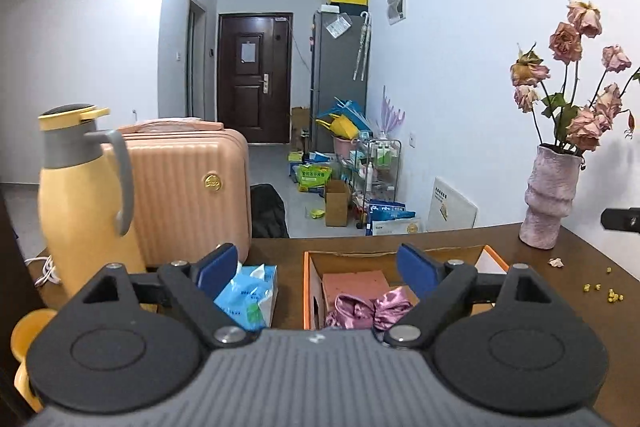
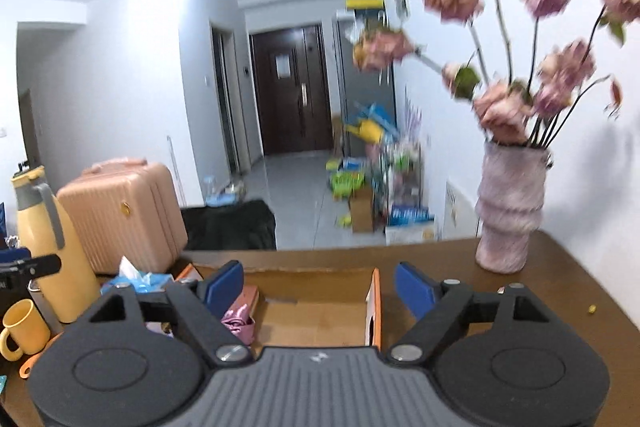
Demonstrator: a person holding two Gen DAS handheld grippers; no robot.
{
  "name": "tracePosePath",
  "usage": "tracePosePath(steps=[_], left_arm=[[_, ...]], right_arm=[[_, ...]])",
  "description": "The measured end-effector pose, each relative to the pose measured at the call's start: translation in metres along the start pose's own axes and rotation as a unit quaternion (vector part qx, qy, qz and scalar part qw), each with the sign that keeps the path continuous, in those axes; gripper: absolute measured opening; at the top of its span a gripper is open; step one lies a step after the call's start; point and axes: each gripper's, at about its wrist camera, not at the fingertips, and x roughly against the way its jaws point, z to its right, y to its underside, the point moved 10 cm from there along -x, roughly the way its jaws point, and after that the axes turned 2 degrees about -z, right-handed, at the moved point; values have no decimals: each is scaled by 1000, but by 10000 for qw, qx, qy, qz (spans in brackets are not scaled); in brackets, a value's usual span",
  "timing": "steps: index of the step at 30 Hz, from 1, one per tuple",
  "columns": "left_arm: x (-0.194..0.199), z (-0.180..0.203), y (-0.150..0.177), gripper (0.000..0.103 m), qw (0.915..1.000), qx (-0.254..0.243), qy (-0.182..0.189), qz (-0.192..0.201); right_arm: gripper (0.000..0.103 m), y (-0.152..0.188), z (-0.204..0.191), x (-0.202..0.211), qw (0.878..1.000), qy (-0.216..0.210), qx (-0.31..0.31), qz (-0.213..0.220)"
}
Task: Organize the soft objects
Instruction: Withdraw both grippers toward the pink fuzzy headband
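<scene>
Left tongs point(image 1: 316, 267) wide open, holding nothing, above the orange box point(image 1: 307, 291) on the brown desk point(image 1: 560, 291). Right tongs point(image 2: 319, 285) wide open too, also holding nothing. Shiny pink cloth point(image 1: 370, 311) and pink sponge point(image 1: 354, 285) inside the box, blue tissue pack point(image 1: 250, 297) just beside it.

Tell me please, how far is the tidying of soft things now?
Done: pink sponge and satin scrunchie lie inside the orange box. In hand: nothing; left gripper and right gripper are open. Left: the tissue pack lies outside the box, on the table.
</scene>
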Motion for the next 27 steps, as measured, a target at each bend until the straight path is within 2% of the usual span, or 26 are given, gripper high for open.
tracePosePath(steps=[3, 6, 10, 11, 14, 17, 19, 22, 27], left_arm=[[25, 1, 11, 89, 9999, -22, -112, 126], [55, 2, 31, 91, 9993, -147, -218, 277], [100, 7, 76, 95, 9990, -214, -65, 390], [111, 8, 91, 97, 9992, -157, 68, 362], [135, 10, 148, 98, 9982, 25, 591, -83], [156, 12, 194, 98, 9976, -35, 604, -347], [162, 12, 215, 98, 9967, -89, 559, -574], [163, 13, 223, 98, 9961, -105, 561, -672], [147, 14, 221, 97, 9967, -7, 446, -674]], right_arm=[[83, 5, -5, 23, 9998, -19, 20, 208], [83, 28, -13, 47, 9995, -81, 75, 295], [83, 78, -28, 91, 9981, -172, 336, 486], [83, 91, -33, 102, 9976, -175, 419, 521], [83, 138, -48, 137, 9963, -303, 551, 587], [85, 192, -62, 160, 9963, -486, 596, 387], [85, 224, -63, 170, 9975, -427, 530, 181], [84, 247, -62, 171, 9981, -508, 312, -160], [84, 242, -64, 166, 9986, -461, 254, -87]])
